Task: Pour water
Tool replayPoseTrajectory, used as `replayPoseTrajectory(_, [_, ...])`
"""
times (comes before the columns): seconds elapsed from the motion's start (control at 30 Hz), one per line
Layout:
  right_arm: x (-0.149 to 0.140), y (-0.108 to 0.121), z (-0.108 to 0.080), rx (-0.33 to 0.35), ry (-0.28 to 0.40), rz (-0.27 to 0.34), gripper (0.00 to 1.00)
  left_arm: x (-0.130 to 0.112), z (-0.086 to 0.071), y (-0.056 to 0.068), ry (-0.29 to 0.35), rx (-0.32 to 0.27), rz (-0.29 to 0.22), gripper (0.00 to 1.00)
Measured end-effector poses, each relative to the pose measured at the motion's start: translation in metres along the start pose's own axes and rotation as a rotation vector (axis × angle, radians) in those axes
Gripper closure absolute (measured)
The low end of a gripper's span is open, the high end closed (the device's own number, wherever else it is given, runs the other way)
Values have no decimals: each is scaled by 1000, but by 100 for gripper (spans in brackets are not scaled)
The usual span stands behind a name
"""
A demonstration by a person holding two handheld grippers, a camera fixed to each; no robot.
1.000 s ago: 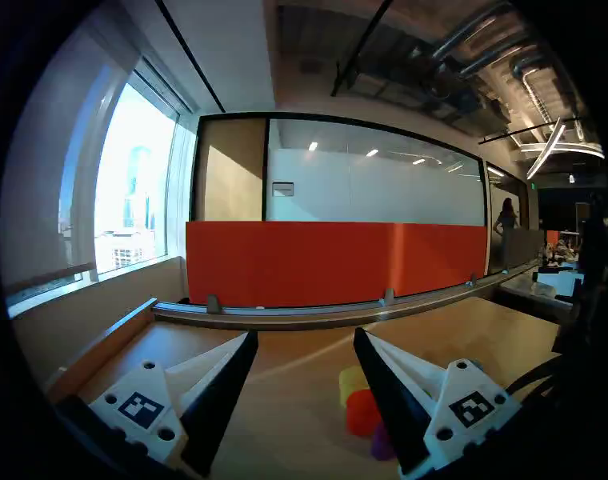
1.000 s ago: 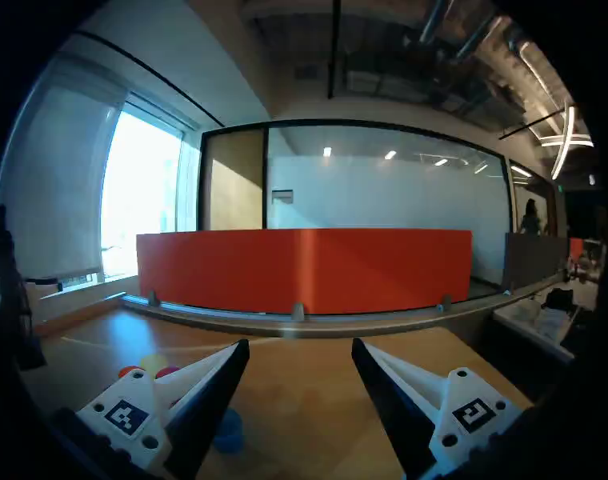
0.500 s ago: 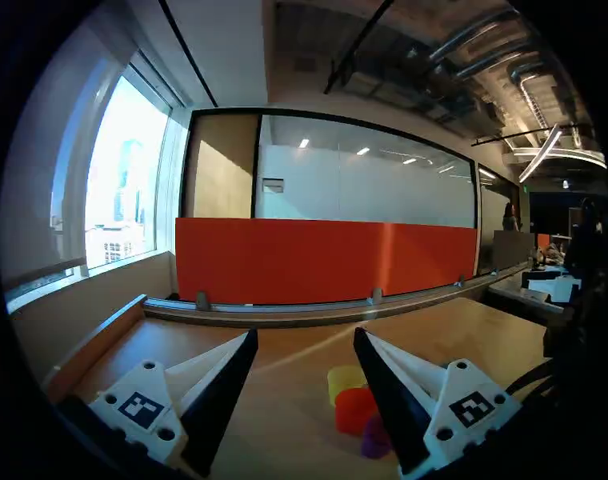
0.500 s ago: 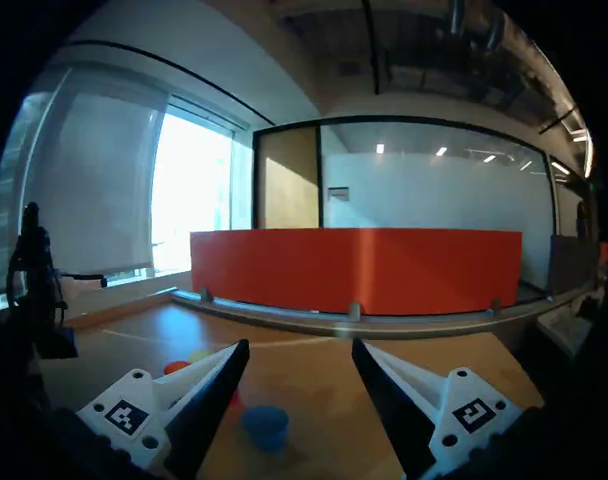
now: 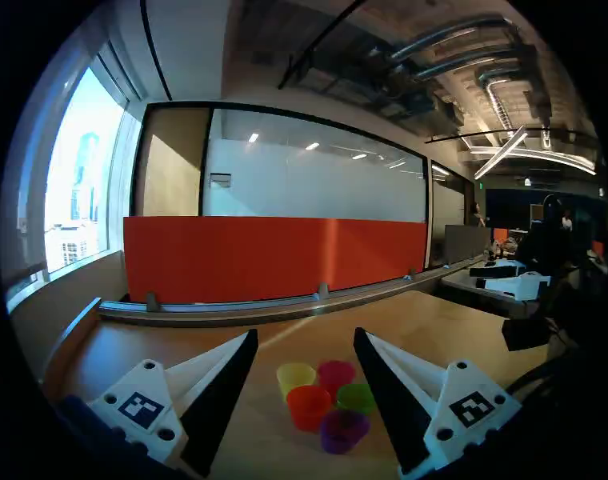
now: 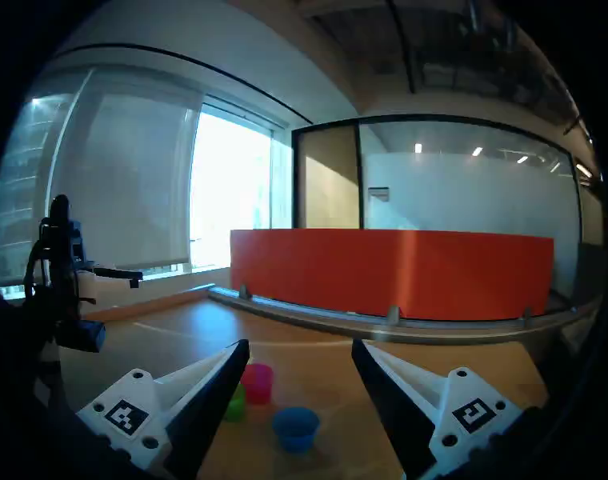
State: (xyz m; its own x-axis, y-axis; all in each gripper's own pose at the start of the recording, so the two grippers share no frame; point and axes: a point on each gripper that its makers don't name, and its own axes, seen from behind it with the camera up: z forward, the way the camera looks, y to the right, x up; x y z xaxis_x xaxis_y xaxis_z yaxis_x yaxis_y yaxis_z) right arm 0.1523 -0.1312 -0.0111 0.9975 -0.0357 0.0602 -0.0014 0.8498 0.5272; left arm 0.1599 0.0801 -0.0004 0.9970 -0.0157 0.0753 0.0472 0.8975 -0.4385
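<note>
As both views swung round to the cups (image 5: 309,404) on the surface (image 5: 432,320), the left tool (image 5: 305,332) and right tool (image 6: 300,342) stayed spread and empty, the blue cup (image 6: 295,426) nearest the right, so pouring seemingly hadn't begun.

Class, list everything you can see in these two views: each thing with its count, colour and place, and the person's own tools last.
yellow cup: one, yellow, back left of the cluster on the table
pink cup: one, pink, back of the cluster, beside the yellow
green cup: one, green, right side of the cluster
orange cup: one, orange, middle of the cluster
purple cup: one, purple, nearest in the cluster
blue cup: one, blue, on the table, apart from the pink
table: one, light wood
partition: one, orange, along the table's far edge
window: one, bright, side wall
left hand-held gripper: one, white and black, open
right hand-held gripper: one, white and black, open
</note>
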Motion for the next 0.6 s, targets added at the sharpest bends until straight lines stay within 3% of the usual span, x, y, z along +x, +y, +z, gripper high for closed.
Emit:
replayPoseTrajectory(0.17, [-1, -5, 4, 32, -9, 4, 1, 0, 3, 6, -12, -35, -6, 12])
replayPoseTrajectory(0.6, [-17, -18, 12, 89, -76, -39, 1, -7, 6, 5, -39, -37, 22, 12])
